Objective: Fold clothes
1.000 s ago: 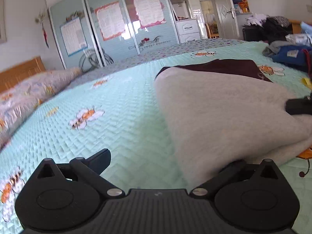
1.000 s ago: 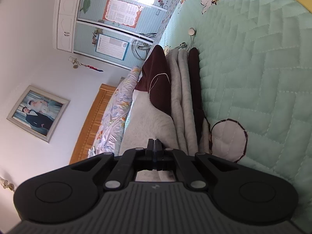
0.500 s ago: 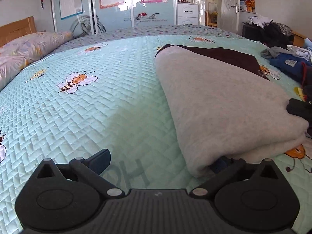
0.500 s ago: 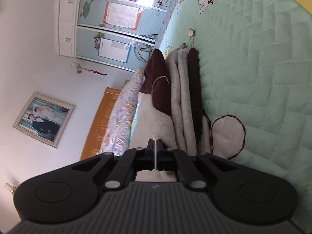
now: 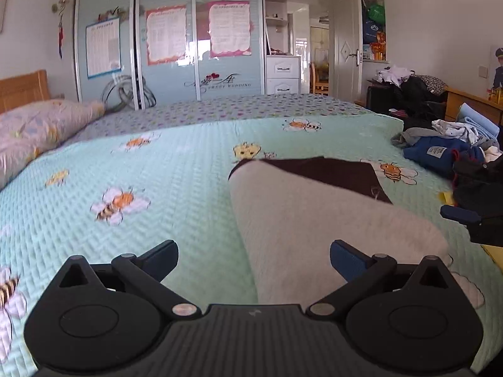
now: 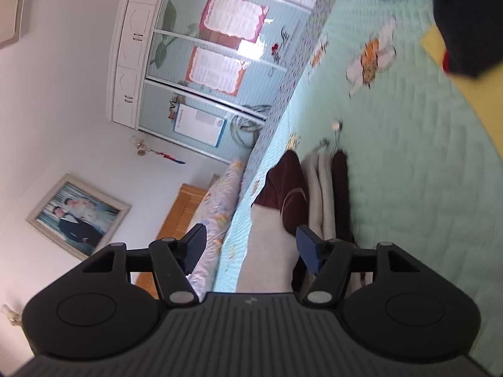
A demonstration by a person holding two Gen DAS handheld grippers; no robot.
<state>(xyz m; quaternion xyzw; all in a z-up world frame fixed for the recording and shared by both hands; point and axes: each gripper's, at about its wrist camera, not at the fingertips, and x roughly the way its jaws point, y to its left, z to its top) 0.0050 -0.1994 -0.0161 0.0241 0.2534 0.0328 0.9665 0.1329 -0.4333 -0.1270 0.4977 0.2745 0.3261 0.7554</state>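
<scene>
Both grippers are lifted off the folded garment (image 5: pixel 330 220), left gripper (image 5: pixel 253 259) and right gripper (image 6: pixel 250 249) now wide and empty. It lies on the quilt (image 5: pixel 176 182) at 12 o'clock. Loose layers may be snagged by low fingers, undoing the fold.

The left claw (image 5: pixel 254 256) is hovering with its jaws spread wide, nothing pinched between them. The right claw (image 6: pixel 250 248) is rolled onto its side, pointing level, its jaws also standing apart and gripping nothing.
</scene>
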